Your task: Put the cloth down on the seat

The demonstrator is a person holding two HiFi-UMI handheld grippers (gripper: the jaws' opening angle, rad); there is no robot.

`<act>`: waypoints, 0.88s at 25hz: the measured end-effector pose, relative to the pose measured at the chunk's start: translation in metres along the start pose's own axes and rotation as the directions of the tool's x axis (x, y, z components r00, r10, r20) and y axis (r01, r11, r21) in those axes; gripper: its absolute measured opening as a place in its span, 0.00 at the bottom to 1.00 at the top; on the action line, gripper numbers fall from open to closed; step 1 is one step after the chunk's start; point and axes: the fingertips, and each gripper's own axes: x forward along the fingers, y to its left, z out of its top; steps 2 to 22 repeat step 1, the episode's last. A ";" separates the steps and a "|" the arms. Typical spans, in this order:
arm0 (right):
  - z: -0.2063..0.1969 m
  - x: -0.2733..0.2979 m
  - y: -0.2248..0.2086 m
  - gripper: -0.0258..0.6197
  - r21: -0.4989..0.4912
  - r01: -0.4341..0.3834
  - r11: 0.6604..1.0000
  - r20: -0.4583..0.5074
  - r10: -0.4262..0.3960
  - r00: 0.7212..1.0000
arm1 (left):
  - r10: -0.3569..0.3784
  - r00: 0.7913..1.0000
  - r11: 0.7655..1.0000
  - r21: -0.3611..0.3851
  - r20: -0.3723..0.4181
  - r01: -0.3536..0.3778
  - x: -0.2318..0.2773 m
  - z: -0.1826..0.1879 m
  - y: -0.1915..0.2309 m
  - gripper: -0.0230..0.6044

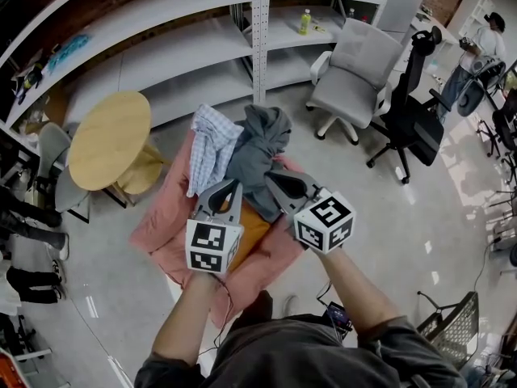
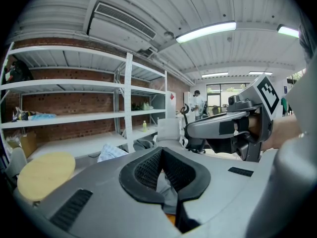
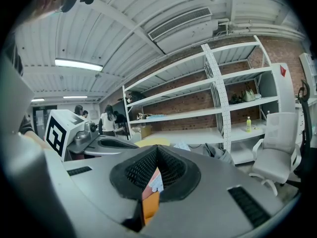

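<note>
A seat draped in pink cloth (image 1: 174, 217) carries a heap: a checkered cloth (image 1: 212, 144), a grey cloth (image 1: 257, 148) and an orange cloth (image 1: 252, 225). Both grippers hover side by side just above the heap's near side. My left gripper (image 1: 233, 186) is shut, and the grey cloth (image 2: 166, 187) shows through its jaw gap without being pinched. The right gripper (image 1: 269, 178) is shut too, with the orange cloth (image 3: 150, 202) visible below it. Neither holds anything. Most of the seat is hidden under the cloths.
A round wooden table (image 1: 109, 140) stands left of the seat. A white office chair (image 1: 355, 75) and a black office chair (image 1: 412, 111) stand at the back right. Long white shelves (image 1: 258, 23) run along the back. A person (image 1: 485, 47) stands far right.
</note>
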 end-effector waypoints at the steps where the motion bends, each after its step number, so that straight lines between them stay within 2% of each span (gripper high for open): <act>1: 0.000 0.000 0.000 0.06 0.000 0.000 1.000 0.000 0.000 1.000 | 0.001 1.000 1.000 0.000 0.000 -0.001 0.000 0.000 0.001 0.05; 22: 0.000 0.000 0.000 0.06 0.000 0.000 1.000 0.000 0.000 1.000 | 0.001 1.000 1.000 0.000 0.000 -0.001 0.000 0.000 0.001 0.05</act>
